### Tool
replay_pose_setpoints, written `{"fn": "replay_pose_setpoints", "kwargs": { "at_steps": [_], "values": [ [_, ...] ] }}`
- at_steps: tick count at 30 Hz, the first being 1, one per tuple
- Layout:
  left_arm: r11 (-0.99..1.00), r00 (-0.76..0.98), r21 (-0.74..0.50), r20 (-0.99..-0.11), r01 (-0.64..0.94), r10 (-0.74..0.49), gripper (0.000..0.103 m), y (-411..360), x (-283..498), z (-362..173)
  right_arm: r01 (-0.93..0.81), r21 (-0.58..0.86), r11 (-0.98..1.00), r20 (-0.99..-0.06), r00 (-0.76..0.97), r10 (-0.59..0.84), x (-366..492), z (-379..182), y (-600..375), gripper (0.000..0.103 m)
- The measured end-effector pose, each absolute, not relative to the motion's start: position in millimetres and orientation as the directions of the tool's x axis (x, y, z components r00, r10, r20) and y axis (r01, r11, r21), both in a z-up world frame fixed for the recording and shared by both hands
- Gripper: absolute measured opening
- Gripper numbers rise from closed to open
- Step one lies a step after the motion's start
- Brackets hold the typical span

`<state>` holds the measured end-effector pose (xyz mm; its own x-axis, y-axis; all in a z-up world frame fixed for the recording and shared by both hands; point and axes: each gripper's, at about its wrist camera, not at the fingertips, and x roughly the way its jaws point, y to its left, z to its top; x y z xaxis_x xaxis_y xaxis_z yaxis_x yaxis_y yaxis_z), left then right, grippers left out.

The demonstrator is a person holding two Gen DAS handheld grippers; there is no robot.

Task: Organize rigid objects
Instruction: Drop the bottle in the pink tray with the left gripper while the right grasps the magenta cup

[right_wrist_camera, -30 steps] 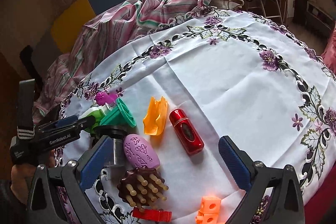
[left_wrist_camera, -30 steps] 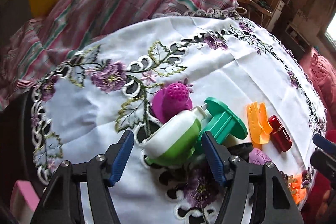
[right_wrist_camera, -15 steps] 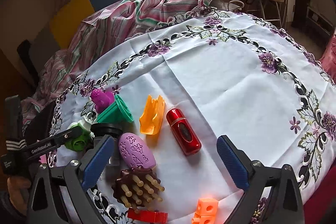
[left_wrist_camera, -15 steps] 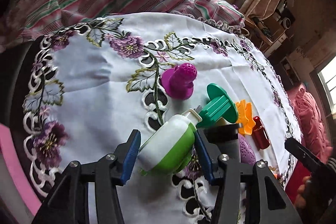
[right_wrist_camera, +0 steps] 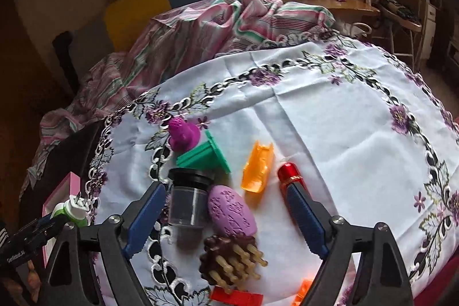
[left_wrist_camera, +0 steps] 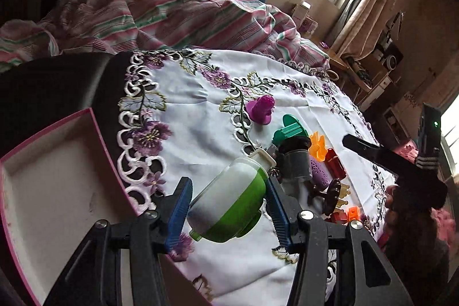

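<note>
My left gripper (left_wrist_camera: 228,208) is shut on a white and green bottle (left_wrist_camera: 229,205) and holds it above the table edge, beside an open pink box (left_wrist_camera: 51,185). The bottle (right_wrist_camera: 73,211) and the box (right_wrist_camera: 58,191) also show at the far left of the right wrist view. My right gripper (right_wrist_camera: 226,215) is open over a lilac oval piece (right_wrist_camera: 231,212), a clear jar with a black lid (right_wrist_camera: 189,201) and a brown spiky brush (right_wrist_camera: 229,258). A red cylinder (right_wrist_camera: 288,175) lies by its right finger.
On the embroidered white tablecloth (right_wrist_camera: 330,134) lie a magenta knob (right_wrist_camera: 182,134), a green flanged piece (right_wrist_camera: 205,157), an orange clip (right_wrist_camera: 256,167) and red and orange blocks (right_wrist_camera: 238,298). A striped cloth (right_wrist_camera: 215,25) is heaped at the far edge.
My left gripper has lifted the bottle and carried it left toward the pink box, which has come into view. My right gripper has moved forward over the jar and lilac piece.
</note>
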<state>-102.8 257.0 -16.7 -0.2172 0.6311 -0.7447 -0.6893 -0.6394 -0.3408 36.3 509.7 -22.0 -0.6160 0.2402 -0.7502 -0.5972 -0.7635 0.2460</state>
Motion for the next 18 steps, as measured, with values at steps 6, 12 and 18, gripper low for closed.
{"fn": "replay_pose_setpoints", "kwargs": {
  "at_steps": [6, 12, 18],
  "values": [
    [-0.72, -0.305, -0.342, -0.736, -0.603, 0.605, 0.053, 196.9, -117.7, -14.1, -0.538, 0.173, -0.825, -0.785, -0.581, 0.214, -41.8, -22.1, 514.0, 0.078],
    [-0.811, -0.39, -0.313, -0.753, -0.495, 0.529, 0.053, 144.0, -150.8, -25.6, -0.542, 0.081, -0.837, -0.85, -0.476, 0.226, -103.5, -52.3, 530.4, 0.073],
    [-0.887, -0.455, -0.242, -0.787, -0.393, 0.416, 0.053, 117.0, -187.0, -52.8, -0.537, 0.059, -0.842, -0.903, -0.388, 0.185, -134.9, -89.7, 538.4, 0.042]
  ]
}}
